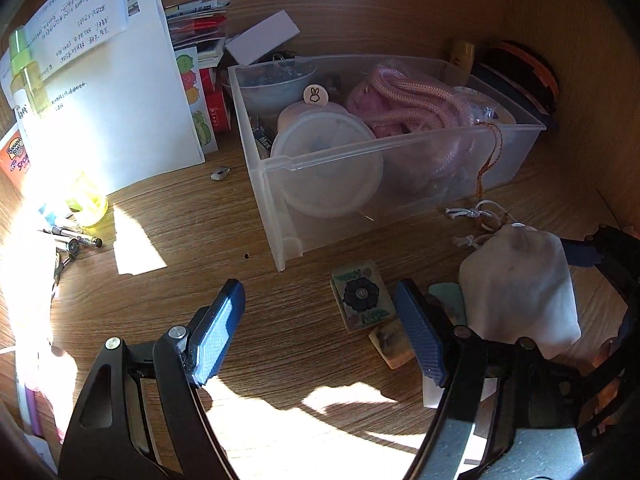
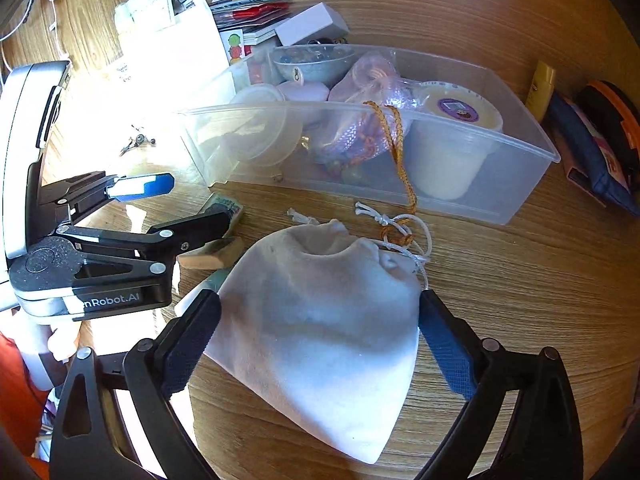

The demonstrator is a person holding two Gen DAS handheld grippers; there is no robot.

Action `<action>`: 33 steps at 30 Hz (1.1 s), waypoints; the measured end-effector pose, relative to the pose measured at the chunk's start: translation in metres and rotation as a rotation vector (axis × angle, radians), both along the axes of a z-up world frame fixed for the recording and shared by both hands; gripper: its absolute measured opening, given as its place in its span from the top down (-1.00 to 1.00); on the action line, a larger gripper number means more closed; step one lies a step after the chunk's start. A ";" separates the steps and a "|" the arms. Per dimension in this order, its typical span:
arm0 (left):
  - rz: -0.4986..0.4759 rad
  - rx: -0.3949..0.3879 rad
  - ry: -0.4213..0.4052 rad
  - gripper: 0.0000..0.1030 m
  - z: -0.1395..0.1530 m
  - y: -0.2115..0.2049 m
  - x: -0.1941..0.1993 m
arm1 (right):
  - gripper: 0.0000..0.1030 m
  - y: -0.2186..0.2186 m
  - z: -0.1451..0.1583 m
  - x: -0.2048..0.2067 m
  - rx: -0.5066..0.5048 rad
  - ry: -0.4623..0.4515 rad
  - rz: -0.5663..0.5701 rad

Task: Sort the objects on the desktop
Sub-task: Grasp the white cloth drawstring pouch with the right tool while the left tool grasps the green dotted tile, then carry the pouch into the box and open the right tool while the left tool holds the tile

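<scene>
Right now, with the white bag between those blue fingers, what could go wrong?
1. The white pouch's drawstring looks tangled with the orange cord hanging out of the clear bin. Lifting the pouch might drag that cord and whatever it is tied to.
2. The pouch is soft, so the right gripper may pinch only cloth and let it sag or slip.
3. The open left gripper sits very close, so the two could bump.

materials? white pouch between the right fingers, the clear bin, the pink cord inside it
White pouch: soft matte cloth, likely velvet or felt; it sags and gathers at the drawstring.
Clear bin: translucent, slightly frosted rigid plastic; contents show through its walls.
Pink cord: braided textile rope; woven pattern visible.
</scene>
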State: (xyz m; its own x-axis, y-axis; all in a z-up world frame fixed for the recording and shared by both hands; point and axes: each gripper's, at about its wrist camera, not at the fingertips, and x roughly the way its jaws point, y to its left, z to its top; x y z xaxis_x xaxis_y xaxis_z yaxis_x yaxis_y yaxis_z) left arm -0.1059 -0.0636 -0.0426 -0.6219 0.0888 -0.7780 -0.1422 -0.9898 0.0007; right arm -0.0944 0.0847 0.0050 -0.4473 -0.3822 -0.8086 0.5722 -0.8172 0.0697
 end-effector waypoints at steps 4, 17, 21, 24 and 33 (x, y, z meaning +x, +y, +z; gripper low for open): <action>0.013 0.029 -0.011 -0.49 -0.003 -0.002 -0.004 | -1.00 -0.006 -0.005 -0.003 0.015 0.001 -0.017; 0.025 0.042 -0.011 0.48 -0.005 -0.005 -0.004 | -0.47 0.016 -0.009 -0.010 -0.005 -0.008 -0.027; 0.029 0.044 0.001 0.53 -0.004 -0.005 -0.003 | -0.36 0.021 -0.006 -0.010 -0.014 0.005 -0.047; 0.034 0.058 0.014 0.53 -0.002 -0.008 -0.001 | -0.32 0.025 -0.006 -0.006 -0.023 0.007 -0.054; 0.063 0.104 0.047 0.53 0.009 -0.019 0.008 | -0.31 0.032 0.026 0.006 -0.051 0.108 -0.065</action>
State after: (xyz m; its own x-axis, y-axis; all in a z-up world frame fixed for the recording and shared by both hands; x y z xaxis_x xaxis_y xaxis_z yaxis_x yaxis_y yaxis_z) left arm -0.0980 -0.0824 -0.0334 -0.6643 0.1271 -0.7366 -0.0815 -0.9919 -0.0976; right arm -0.0887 0.1168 0.0305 -0.5559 -0.3892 -0.7345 0.5246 -0.8497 0.0532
